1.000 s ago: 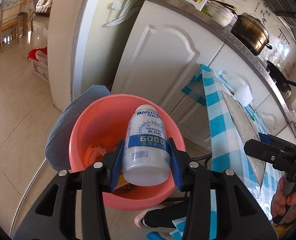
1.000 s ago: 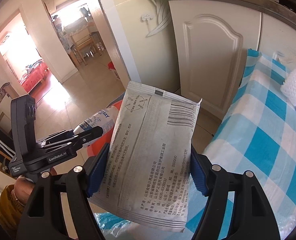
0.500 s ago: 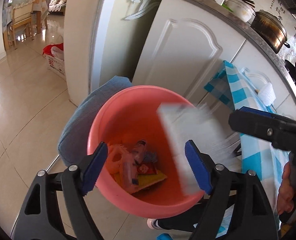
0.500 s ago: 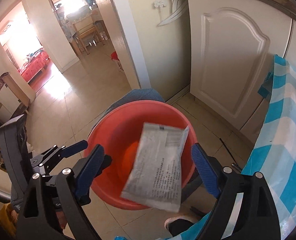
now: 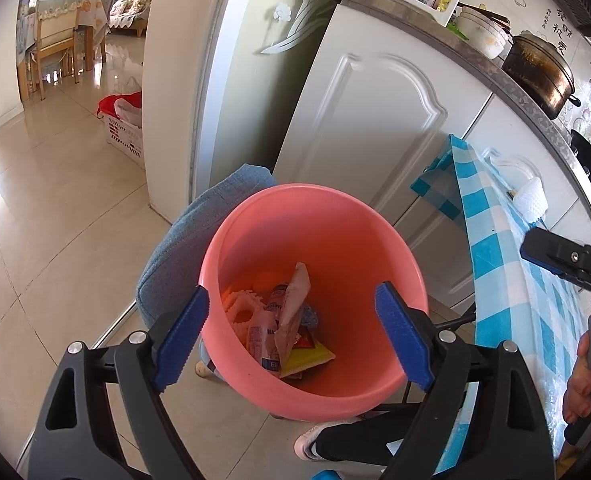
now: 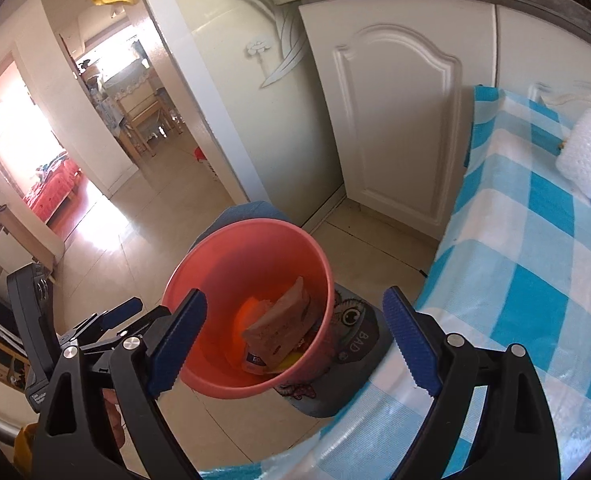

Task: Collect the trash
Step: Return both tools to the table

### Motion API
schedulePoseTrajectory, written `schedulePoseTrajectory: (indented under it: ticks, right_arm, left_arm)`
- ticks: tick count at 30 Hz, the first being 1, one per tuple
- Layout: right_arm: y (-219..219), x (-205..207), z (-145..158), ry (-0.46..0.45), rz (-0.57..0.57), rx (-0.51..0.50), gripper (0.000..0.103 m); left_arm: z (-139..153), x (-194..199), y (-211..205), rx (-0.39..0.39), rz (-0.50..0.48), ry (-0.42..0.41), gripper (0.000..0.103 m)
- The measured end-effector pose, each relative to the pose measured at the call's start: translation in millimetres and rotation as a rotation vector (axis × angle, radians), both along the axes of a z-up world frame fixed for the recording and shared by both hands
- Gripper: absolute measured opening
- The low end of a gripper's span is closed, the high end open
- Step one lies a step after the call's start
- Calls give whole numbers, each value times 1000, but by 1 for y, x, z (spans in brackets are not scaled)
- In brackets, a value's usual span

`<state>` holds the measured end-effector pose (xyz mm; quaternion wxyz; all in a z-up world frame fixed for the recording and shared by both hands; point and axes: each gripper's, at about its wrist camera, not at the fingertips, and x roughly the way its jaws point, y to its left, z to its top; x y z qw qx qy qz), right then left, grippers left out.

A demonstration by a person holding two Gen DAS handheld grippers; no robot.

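A pink bucket (image 5: 255, 216) stands on the floor beside the table and also shows in the right wrist view (image 6: 199, 264). Inside lie the white bottle (image 5: 261, 340), the flat packet (image 5: 293, 300), which shows in the right wrist view too (image 6: 283, 328), and other wrappers. My left gripper (image 5: 291, 336) is open and empty above the bucket. My right gripper (image 6: 295, 340) is open and empty, above the bucket's right rim.
A table with a blue-and-white checked cloth (image 6: 535, 240) stands to the right, with a white foam net (image 6: 585, 158) on it. White cabinets (image 5: 375, 132) rise behind. A blue cushioned stool (image 5: 183, 240) stands by the bucket. A laundry basket (image 5: 123, 128) sits on the tiled floor.
My left gripper opened and dropped the white bottle into the bucket. My right gripper opened and dropped the flat packet in. Both things now lie inside.
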<state>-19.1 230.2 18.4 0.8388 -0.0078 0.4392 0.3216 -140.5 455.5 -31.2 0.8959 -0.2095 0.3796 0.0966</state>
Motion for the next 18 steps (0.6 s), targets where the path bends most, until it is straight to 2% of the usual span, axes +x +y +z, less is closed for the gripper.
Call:
schedulePoseTrajectory:
  ticks: [4, 18]
  right_arm:
    - [-29, -5, 2, -16, -54, 3, 89]
    - [-121, -16, 9, -23, -206, 113, 90]
  left_arm:
    - [4, -2, -9, -5, -20, 1, 86]
    - [32, 14, -76, 15, -164, 10, 88]
